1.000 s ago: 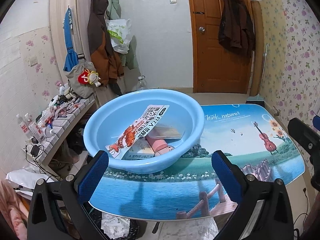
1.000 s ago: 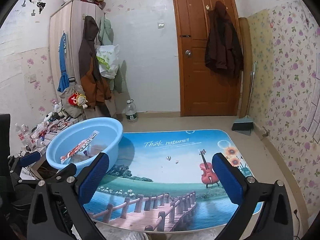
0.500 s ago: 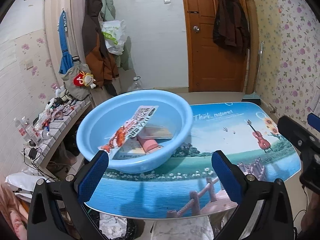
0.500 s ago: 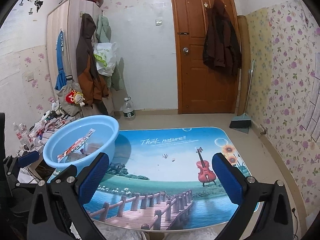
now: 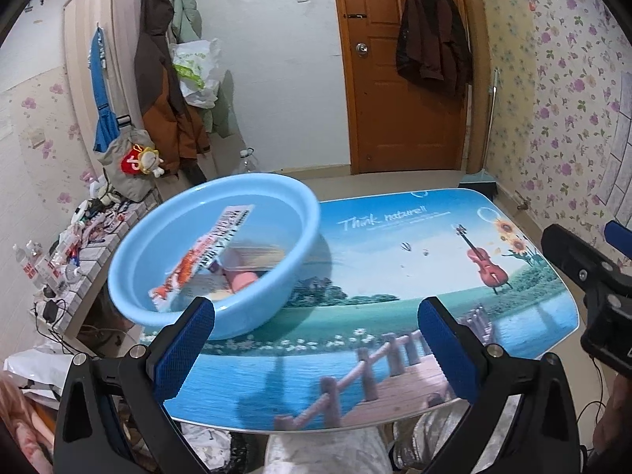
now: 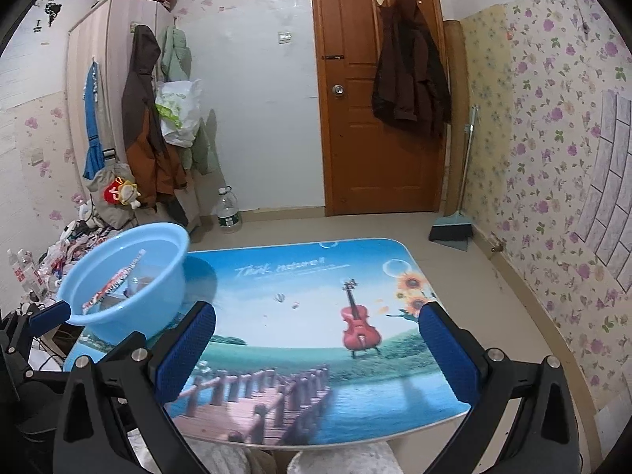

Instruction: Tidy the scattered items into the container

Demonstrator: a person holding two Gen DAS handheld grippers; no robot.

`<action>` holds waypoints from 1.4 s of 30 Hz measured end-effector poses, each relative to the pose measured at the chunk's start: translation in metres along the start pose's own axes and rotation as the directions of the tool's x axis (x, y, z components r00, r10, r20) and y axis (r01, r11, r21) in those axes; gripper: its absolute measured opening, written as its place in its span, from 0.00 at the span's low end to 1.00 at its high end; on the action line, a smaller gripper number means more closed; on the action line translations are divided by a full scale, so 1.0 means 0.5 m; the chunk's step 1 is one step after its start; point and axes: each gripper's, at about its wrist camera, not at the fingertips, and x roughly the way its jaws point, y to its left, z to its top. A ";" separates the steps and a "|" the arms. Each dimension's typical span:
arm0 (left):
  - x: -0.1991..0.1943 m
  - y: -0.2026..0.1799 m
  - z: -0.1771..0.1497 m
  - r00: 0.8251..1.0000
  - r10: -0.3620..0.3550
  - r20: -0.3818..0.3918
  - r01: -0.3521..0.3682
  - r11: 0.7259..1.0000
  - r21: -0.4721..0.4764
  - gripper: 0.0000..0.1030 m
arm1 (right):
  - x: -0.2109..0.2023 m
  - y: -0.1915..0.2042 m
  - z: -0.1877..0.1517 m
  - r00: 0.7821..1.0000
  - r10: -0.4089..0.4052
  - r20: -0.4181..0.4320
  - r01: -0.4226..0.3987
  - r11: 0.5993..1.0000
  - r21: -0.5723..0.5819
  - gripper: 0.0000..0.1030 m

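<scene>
over on the far-left corner of the worktop (image 6: 300,359) sits the blue basin (image 5: 221,252), and everything that looks like it needed tidying is already inside it: a long snack packet (image 5: 205,252) lying slantwise with its long axis running from the near-left wall up toward the far rim, a pink tube-ish thing (image 5: 243,278) under it, and what looks like a flat tan box (image 5: 258,252), hard to say exactly. the left gripper (image 5: 316,351) hangs just off the near edge with the basin up and to its left, jaws spread wide and nothing between them. the right gripper (image 6: 316,359) is the same deal, wide apart and empty, looking down the middle of the worktop with the basin well off to its left, so the left one is clearly the nearer if anything in there needs nudging. rest of the printed surface looks bare to me, only the violin and bridge picture on it, so i'd guess the job is basically done. nothing stands between either gripper and the basin. around it: a low side shelf (image 5: 79,245) full of bottles and cables just left of the basin, coats on a wardrobe (image 6: 114,91), a water bottle (image 6: 228,213) on the floor, a dustpan (image 6: 450,229) by the door (image 6: 379,87).
</scene>
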 end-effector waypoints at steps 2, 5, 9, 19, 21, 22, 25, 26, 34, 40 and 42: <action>0.002 -0.010 -0.003 1.000 -0.001 -0.003 0.001 1.000 0.000 1.00 | 0.005 -0.016 -0.006 1.000 -0.011 -0.009 0.011 1.000 0.008 1.00; 0.006 -0.026 -0.007 1.000 -0.009 -0.013 0.009 1.000 0.003 1.00 | 0.009 -0.035 -0.017 0.999 -0.027 -0.021 0.027 0.999 0.017 1.00; 0.013 -0.043 -0.009 1.000 -0.016 -0.025 0.016 1.000 0.016 1.00 | 0.011 -0.053 -0.027 0.999 -0.037 -0.031 0.038 0.999 0.026 1.00; 0.020 -0.059 -0.010 0.998 -0.019 -0.059 0.022 0.999 0.047 1.00 | 0.024 -0.051 -0.034 0.997 -0.029 -0.066 0.032 0.999 0.035 1.00; 0.021 -0.058 -0.010 0.998 -0.020 -0.060 0.022 0.999 0.047 1.00 | 0.024 -0.047 -0.036 0.997 -0.031 -0.066 0.033 0.999 0.030 1.00; 0.021 -0.057 -0.011 0.998 -0.019 -0.061 0.022 0.999 0.046 1.00 | 0.025 -0.046 -0.037 0.997 -0.030 -0.068 0.032 0.999 0.030 1.00; 0.022 -0.055 -0.012 0.998 -0.018 -0.062 0.021 0.999 0.045 1.00 | 0.027 -0.046 -0.039 0.997 -0.031 -0.073 0.033 0.999 0.031 1.00; 0.022 -0.054 -0.012 0.998 -0.018 -0.062 0.021 0.999 0.044 1.00 | 0.027 -0.046 -0.039 0.997 -0.031 -0.073 0.033 0.999 0.031 1.00; 0.019 -0.054 -0.013 0.998 -0.019 -0.060 0.022 0.999 0.046 1.00 | 0.024 -0.040 -0.039 0.997 -0.028 -0.067 0.029 0.999 0.026 1.00; 0.019 -0.054 -0.014 0.998 -0.021 -0.061 0.024 0.999 0.046 1.00 | 0.020 -0.036 -0.040 0.997 -0.024 -0.068 0.026 0.999 0.024 1.00; 0.017 -0.053 -0.014 0.998 -0.019 -0.061 0.022 0.999 0.044 1.00 | 0.018 -0.034 -0.039 0.998 -0.025 -0.065 0.026 0.999 0.021 1.00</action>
